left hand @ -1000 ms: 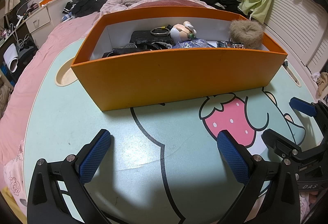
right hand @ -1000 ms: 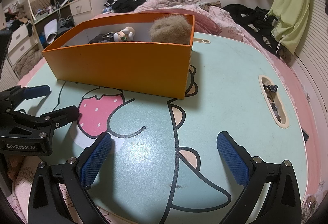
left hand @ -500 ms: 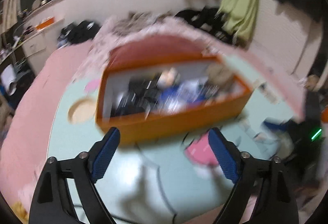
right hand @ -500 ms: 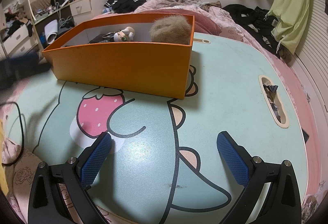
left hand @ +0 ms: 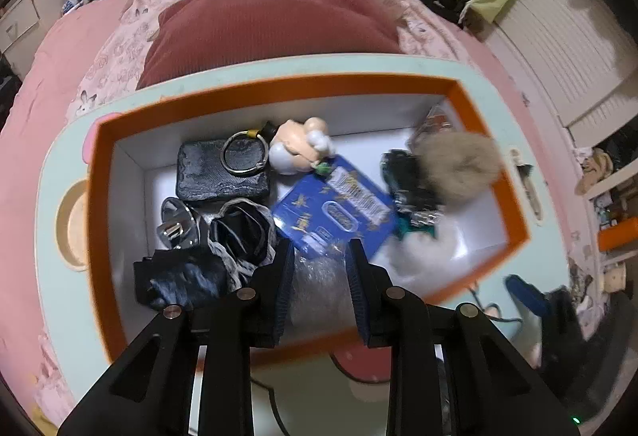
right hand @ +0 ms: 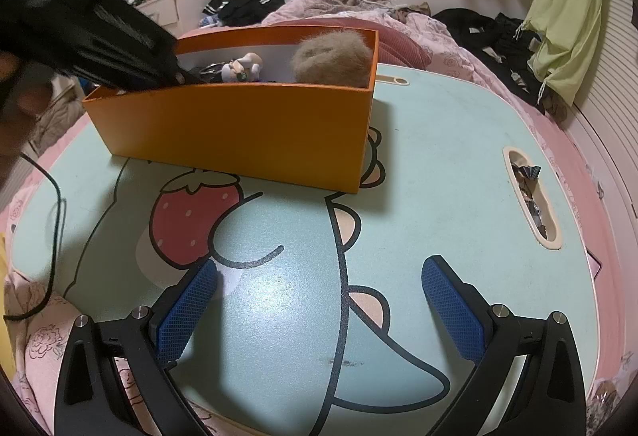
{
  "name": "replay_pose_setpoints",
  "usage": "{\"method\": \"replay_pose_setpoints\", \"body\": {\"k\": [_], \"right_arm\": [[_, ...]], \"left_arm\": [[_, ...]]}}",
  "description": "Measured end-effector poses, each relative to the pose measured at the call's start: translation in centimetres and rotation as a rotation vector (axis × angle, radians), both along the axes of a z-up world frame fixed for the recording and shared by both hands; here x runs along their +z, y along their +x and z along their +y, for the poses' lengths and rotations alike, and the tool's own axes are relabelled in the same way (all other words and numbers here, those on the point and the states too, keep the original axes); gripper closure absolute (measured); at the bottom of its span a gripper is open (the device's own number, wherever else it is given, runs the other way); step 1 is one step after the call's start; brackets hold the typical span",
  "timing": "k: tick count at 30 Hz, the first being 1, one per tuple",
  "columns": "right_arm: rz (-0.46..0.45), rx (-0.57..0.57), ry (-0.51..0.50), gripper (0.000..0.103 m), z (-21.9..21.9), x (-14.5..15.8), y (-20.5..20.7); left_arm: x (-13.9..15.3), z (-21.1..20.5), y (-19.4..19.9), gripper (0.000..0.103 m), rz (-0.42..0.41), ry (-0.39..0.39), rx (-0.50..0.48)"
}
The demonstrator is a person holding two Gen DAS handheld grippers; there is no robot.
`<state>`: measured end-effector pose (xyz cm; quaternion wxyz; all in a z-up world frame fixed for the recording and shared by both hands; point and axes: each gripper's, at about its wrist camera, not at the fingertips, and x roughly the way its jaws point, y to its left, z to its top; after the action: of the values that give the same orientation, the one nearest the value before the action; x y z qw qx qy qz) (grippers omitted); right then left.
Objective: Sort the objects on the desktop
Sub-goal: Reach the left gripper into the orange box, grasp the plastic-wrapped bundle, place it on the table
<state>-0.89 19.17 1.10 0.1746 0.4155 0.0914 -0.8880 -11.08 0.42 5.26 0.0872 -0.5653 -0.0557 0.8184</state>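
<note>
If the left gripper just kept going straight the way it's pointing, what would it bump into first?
Most likely the crinkly clear plastic wrap lying in the orange box, seen between the closing jaws of the left gripper. The blue packet lies just beyond it. The picture is blurred, so depth is uncertain.

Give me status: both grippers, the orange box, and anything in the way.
Left gripper above orange box, jaws closing, nothing clearly pinched. Right gripper open over table, empty. Box crowded: blue packet, fur ball, figurine.
</note>
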Motion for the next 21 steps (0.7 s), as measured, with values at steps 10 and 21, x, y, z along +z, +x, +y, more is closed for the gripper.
{"method": "replay_pose_setpoints", "body": {"k": [10, 21], "right_arm": [[0.000, 0.000, 0.000, 0.000, 0.0, 0.0, 0.0], [0.000, 0.001, 0.000, 0.000, 0.7, -0.4, -0.2]], "left_arm": [[4.5, -2.0, 3.5, 0.103, 0.218, 0.183, 0.018], [2.9, 0.3, 9.8, 0.102, 0.266, 0.287, -0.048]]}}
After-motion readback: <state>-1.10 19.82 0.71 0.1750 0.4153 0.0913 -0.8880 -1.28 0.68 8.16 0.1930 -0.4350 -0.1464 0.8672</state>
